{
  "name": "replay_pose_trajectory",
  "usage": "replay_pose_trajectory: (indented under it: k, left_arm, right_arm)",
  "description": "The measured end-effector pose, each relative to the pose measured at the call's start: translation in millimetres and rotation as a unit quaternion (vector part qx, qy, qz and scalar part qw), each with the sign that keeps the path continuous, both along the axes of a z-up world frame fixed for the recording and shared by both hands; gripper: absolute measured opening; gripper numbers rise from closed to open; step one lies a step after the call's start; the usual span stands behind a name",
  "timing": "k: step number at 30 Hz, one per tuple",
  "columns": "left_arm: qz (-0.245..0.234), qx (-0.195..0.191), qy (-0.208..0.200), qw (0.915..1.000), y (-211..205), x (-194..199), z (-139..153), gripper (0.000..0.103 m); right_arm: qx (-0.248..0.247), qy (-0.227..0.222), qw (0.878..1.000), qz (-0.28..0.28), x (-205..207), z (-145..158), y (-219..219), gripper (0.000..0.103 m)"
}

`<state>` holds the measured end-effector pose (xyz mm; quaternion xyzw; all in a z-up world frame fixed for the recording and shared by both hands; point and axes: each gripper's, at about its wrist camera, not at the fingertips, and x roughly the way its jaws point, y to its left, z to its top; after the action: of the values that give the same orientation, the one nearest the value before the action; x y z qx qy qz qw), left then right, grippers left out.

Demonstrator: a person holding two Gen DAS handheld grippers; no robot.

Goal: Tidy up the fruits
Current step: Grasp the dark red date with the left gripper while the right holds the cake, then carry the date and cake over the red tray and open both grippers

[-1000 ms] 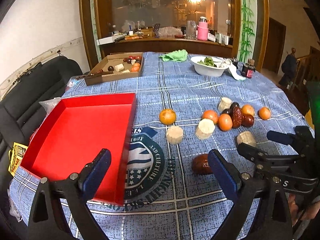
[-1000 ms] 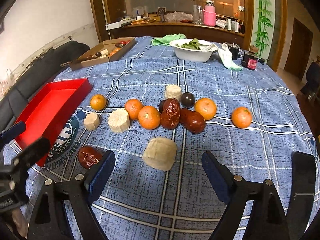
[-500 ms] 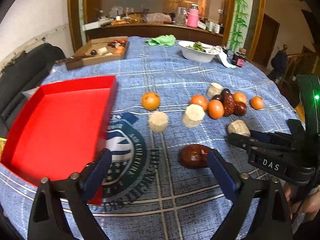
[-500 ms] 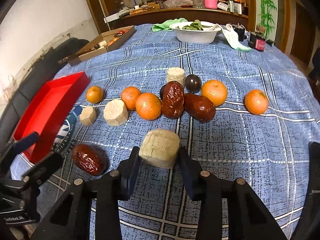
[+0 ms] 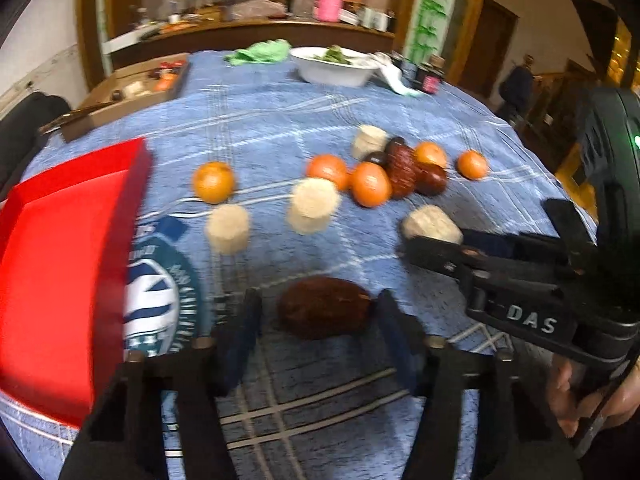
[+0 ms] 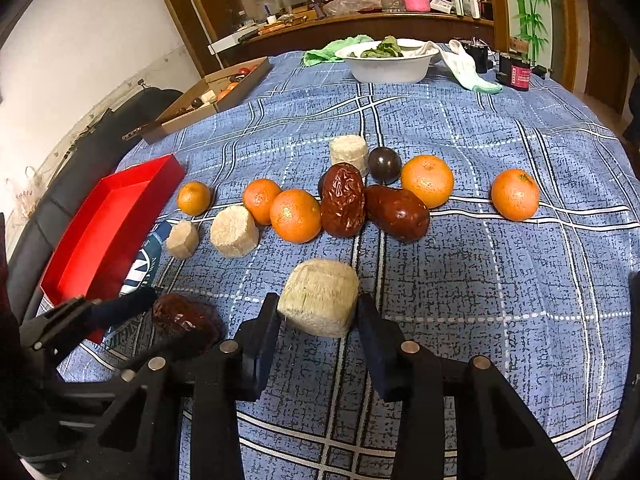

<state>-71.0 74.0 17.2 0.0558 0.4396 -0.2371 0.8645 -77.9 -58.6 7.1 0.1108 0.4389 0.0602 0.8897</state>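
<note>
A: How are the two grippers sitting relative to the red date point(image 5: 323, 307)?

B: The left gripper point(image 5: 316, 322) is angled down with the date framed between its jaws, which are closing; contact can't be made out through the blur. The right gripper point(image 6: 319, 322) is parked just right of the date, pads pressed on a pale cylinder piece point(image 6: 320, 297). Fingers of a hand point(image 5: 576, 396) are seen behind it.

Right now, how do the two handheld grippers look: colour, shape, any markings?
Both are black plastic tools with two long fingers lined with dark blue pads. The left gripper and the right gripper show round metal pivot pins on their finger links. In the left view, the right one carries white letters "DAS" on its side, and a green light glows on its bulky black body.
</note>
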Motion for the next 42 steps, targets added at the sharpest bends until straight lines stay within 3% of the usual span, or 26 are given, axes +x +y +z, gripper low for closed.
replay_pose_trajectory:
  k: [3, 9, 18, 19, 20, 25, 26, 28, 29, 30, 35, 36, 37, 42]
  left_arm:
    - [0.002, 0.009, -0.014, 0.9999, -3, -4, 2, 0.046]
    - [0.026, -0.034, -0.015, 0.999, 20, -8, 16, 0.03]
    - [0.044, -0.074, -0.015, 0.9962, 50, -7, 25, 0.022]
    - [0.045, -0.075, -0.016, 0.996, 52, -7, 26, 0.017]
    - [0.045, -0.079, -0.014, 0.9958, 54, -6, 27, 0.002]
    - [0.043, -0.078, -0.005, 0.996, 52, -4, 23, 0.0]
    - [0.043, -0.075, -0.002, 0.9962, 50, -4, 21, 0.002]
    - [0.034, -0.065, 0.0, 0.9973, 44, -5, 15, 0.023]
    - [0.032, -0.059, -0.003, 0.9977, 43, -6, 14, 0.052]
    - [0.032, -0.05, -0.01, 0.9982, 41, -7, 13, 0.072]
    - [0.002, -0.015, -0.002, 0.9999, 23, -11, 0, 0.073]
    - [-0.003, -0.006, 0.004, 1.0, 19, -12, -5, 0.058]
    - [-0.006, 0.01, 0.012, 0.9999, 14, -12, -10, 0.054]
    - [0.011, 0.001, -0.003, 0.9999, 19, -16, -4, 0.052]
  right_arm:
    - [-0.003, -0.002, 1.0, -0.001, -1, 1, 0, 0.041]
    - [-0.006, -0.016, 1.0, -0.003, -12, 13, 3, 0.041]
    - [-0.023, -0.046, 0.999, 0.017, -19, 39, 29, 0.041]
    - [-0.026, -0.047, 0.998, 0.019, -20, 41, 31, 0.041]
    - [-0.03, -0.048, 0.998, 0.021, -20, 42, 33, 0.042]
    - [-0.044, -0.054, 0.997, 0.027, -24, 45, 40, 0.042]
    - [-0.044, -0.054, 0.997, 0.027, -24, 45, 40, 0.042]
    - [-0.041, -0.053, 0.998, 0.023, -25, 44, 38, 0.042]
    - [-0.04, -0.052, 0.998, 0.021, -25, 43, 36, 0.042]
    - [-0.039, -0.05, 0.998, 0.019, -26, 42, 35, 0.042]
    - [-0.033, -0.045, 0.998, 0.016, -30, 37, 29, 0.042]
    - [-0.031, -0.045, 0.998, 0.016, -29, 36, 28, 0.041]
    - [-0.029, -0.044, 0.998, 0.016, -30, 35, 28, 0.042]
    - [-0.024, -0.043, 0.999, 0.019, -31, 33, 27, 0.042]
